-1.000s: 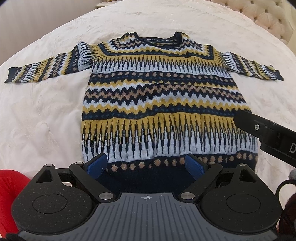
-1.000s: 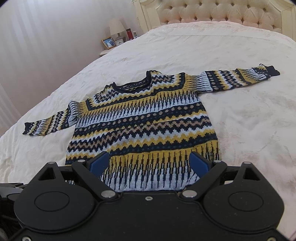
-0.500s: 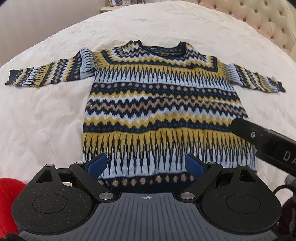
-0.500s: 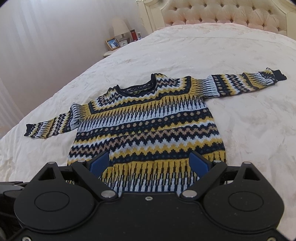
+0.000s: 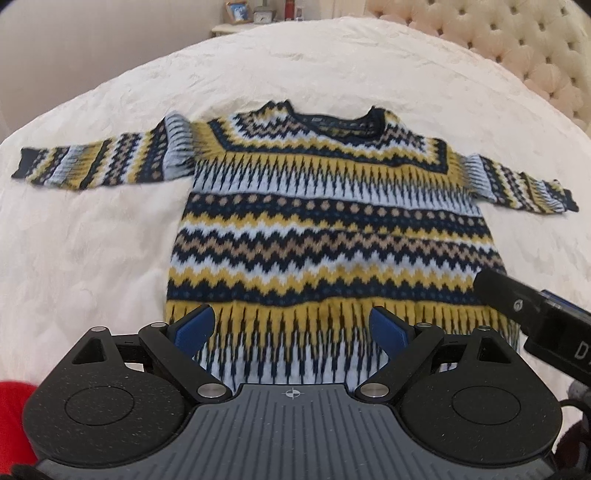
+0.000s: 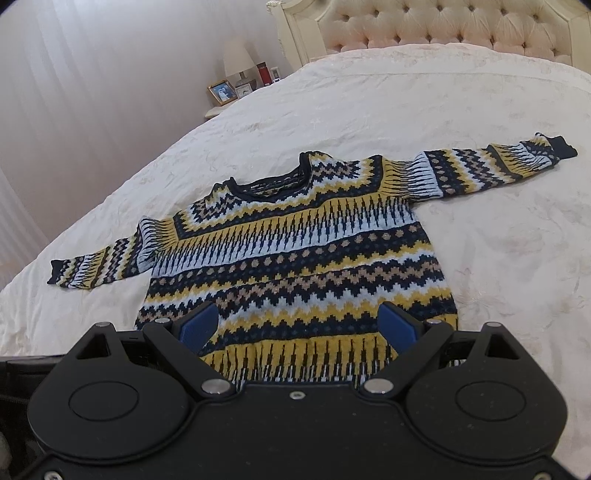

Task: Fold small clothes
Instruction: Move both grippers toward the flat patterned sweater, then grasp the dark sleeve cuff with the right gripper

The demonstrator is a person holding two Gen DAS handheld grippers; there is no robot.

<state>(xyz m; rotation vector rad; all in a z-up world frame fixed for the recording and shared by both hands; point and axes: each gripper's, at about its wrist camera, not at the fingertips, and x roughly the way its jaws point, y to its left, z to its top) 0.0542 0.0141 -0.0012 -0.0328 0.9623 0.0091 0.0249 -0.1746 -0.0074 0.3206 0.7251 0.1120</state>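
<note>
A knitted sweater (image 5: pixel 325 229) (image 6: pixel 295 258) in navy, yellow, pale blue and tan zigzag bands lies flat on the cream bedspread (image 5: pixel 92 240), collar away from me, both sleeves spread out sideways. My left gripper (image 5: pixel 291 328) hovers open over the lower hem area, blue pads wide apart with nothing between them. My right gripper (image 6: pixel 299 325) is likewise open above the lower body of the sweater, holding nothing. Part of the right gripper's black body (image 5: pixel 535 317) shows at the right edge of the left wrist view. The hem itself is hidden behind the grippers.
A tufted headboard (image 6: pixel 443 26) stands at the far end of the bed. A bedside table (image 6: pixel 221 109) at the back left carries a lamp, a picture frame and a red bottle. Something red (image 5: pixel 14 417) sits at the lower left of the left wrist view.
Both grippers have drawn forward over the sweater, so the hem has slid beneath them and more of the far bed and bedside table shows. Both stay open; the sweater has not moved.
</note>
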